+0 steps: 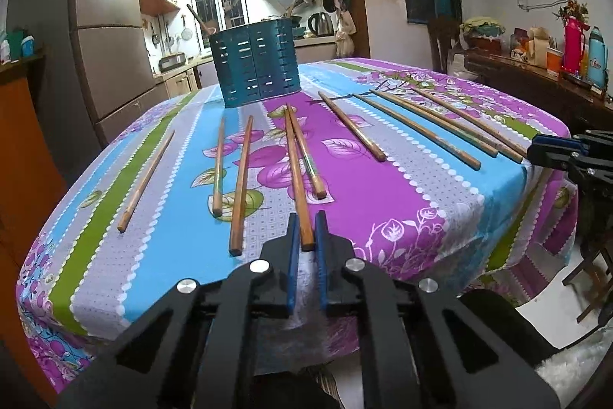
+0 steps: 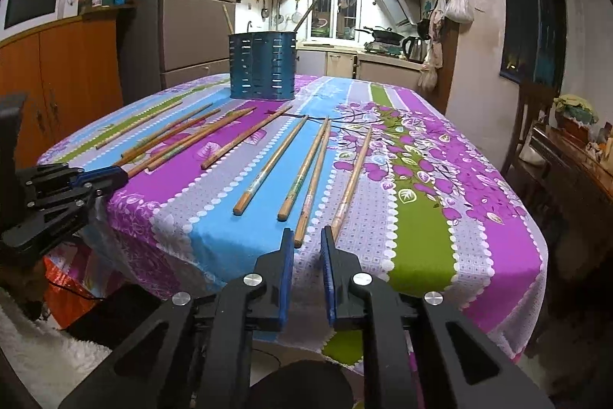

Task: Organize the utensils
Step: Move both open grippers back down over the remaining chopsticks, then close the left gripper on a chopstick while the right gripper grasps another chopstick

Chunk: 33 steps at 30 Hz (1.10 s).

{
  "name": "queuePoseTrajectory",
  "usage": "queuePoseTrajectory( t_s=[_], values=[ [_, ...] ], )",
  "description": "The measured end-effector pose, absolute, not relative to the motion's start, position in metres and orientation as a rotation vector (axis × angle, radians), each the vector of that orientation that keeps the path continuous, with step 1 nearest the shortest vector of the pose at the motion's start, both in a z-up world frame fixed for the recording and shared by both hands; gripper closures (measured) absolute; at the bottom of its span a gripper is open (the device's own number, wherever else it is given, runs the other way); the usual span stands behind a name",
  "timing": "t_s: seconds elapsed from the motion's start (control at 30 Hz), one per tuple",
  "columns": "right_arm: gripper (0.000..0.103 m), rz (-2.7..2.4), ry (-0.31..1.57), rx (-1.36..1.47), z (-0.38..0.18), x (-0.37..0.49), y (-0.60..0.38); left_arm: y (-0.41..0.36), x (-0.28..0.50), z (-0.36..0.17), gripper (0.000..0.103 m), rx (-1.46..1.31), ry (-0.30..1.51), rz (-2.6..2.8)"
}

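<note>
Chopsticks (image 1: 241,183) lie spread in a row across a floral-clothed table (image 1: 383,202). Nearest, the left claw (image 1: 306,217) is clamped on one chopstick's (image 1: 297,179) near end. The right claw (image 2: 306,232), jaws slightly apart, has another chopstick's (image 2: 312,183) tip between them. Farther back stands a teal slotted holder (image 1: 254,64).

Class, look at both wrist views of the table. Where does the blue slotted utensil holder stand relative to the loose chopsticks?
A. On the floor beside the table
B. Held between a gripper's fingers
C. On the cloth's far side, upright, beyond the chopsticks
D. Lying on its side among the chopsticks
C: the blue slotted utensil holder stands upright on the tablecloth, behind the row of chopsticks.
</note>
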State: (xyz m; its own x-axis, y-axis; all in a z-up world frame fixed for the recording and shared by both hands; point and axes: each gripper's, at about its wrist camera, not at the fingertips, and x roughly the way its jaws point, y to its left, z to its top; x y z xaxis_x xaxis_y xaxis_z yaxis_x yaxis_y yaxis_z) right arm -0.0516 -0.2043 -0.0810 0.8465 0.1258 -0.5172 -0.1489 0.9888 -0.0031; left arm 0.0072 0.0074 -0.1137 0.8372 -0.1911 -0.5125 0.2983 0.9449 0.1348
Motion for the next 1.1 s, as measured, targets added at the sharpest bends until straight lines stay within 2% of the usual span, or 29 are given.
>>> queuePoseTrajectory(
  t_s=[1.1],
  values=[
    [0.087,0.161,0.543,-0.068,-0.082,-0.039,-0.194,0.008,0.005,-0.114,0.096,0.208,0.508,-0.263]
  ],
)
